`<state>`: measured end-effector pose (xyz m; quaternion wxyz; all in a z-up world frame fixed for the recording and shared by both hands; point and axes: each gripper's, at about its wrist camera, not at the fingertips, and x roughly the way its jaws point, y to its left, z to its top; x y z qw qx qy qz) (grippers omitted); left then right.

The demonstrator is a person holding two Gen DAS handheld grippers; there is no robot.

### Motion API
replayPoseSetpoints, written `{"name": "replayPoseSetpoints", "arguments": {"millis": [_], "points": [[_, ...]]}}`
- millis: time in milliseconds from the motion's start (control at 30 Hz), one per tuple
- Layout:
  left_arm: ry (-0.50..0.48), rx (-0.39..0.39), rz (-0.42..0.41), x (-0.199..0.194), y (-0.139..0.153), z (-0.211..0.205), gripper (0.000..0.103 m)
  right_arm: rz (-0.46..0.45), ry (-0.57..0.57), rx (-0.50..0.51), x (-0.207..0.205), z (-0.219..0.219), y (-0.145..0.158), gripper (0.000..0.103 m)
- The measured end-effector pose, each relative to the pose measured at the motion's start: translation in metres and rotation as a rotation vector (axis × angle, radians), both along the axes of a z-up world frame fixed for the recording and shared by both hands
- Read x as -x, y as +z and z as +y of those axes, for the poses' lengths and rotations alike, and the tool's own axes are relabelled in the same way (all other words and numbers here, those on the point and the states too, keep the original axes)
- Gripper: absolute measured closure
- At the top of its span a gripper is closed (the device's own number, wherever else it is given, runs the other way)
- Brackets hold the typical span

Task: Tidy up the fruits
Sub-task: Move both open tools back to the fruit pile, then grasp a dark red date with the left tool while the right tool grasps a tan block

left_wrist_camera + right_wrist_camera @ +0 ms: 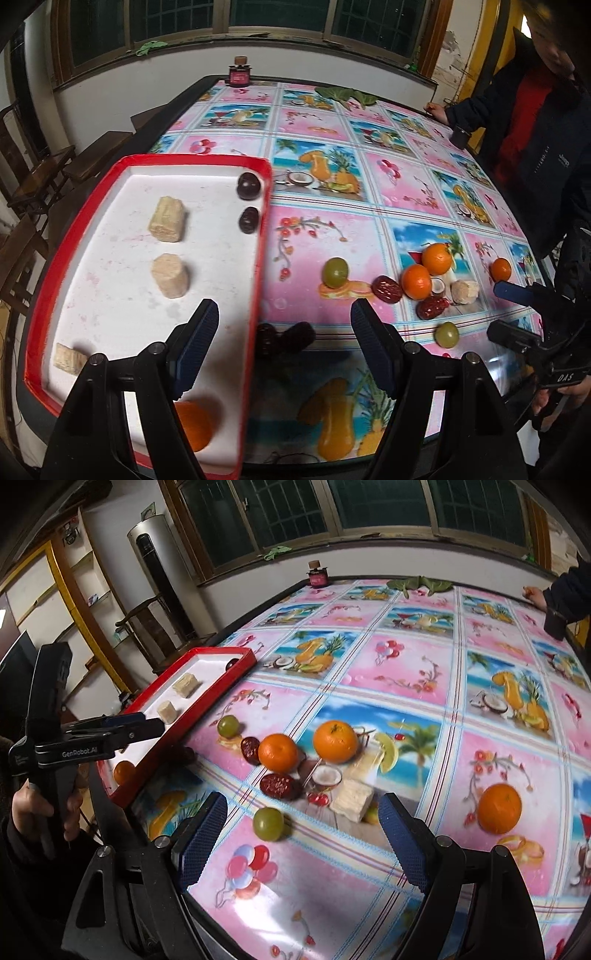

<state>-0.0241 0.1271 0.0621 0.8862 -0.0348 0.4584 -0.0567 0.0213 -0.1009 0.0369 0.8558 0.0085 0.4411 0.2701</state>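
On the glossy, fruit-printed table (406, 672), round oranges (335, 741), wrinkled red dates (279, 786) and smooth green grapes (268, 823) lie loose beside the red-rimmed tray (255, 258); left claw (284, 332) and right claw (304, 825) both gape empty.

Legible text appeared in two places. In the right wrist view, the black body of the left tool (147, 725), held in a hand at the left edge, carried the white brand mark "GenRobot.AI" along its side. In the left wrist view, the black body of the right tool (511, 312), at the right edge, bore the white letters "DAS". A small pale logo stood on the chest of a bystander's dark jacket (546, 155), too small to be read. The label of the dark jar (239, 75) at the far table edge was likewise illegible.
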Motion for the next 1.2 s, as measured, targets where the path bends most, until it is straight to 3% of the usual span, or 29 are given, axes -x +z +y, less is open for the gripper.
{"name": "replayPoseSetpoints", "arguments": {"millis": [133, 200, 400, 500, 767, 1000, 1133, 1200], "points": [[-0.036, 0.002, 0.005, -0.002, -0.001, -0.016, 0.029, -0.006, 0.011, 0.011, 0.003, 0.002, -0.003, 0.024], [-0.058, -0.002, 0.007, -0.002, -0.003, -0.025, 0.029, -0.006, -0.009, 0.021, 0.001, 0.0, -0.005, 0.035], [-0.132, -0.043, 0.002, -0.009, -0.013, -0.054, 0.029, 0.04, -0.092, 0.033, -0.018, -0.009, -0.018, 0.052], [-0.157, -0.043, 0.026, -0.015, -0.021, -0.062, 0.037, 0.049, -0.094, 0.031, -0.021, -0.009, -0.022, 0.056], [-0.224, -0.078, 0.074, -0.03, -0.042, -0.082, 0.054, 0.059, -0.086, 0.035, -0.025, -0.008, -0.027, 0.061], [-0.278, -0.111, 0.073, -0.04, -0.044, -0.098, 0.055, 0.066, -0.08, 0.046, -0.03, -0.004, -0.032, 0.062], [-0.285, -0.118, 0.07, -0.042, -0.044, -0.1, 0.073, 0.068, -0.081, 0.056, -0.031, -0.003, -0.035, 0.065], [-0.282, -0.117, 0.069, -0.042, -0.044, -0.1, 0.075, 0.063, -0.081, 0.063, -0.031, -0.002, -0.035, 0.067]]}}
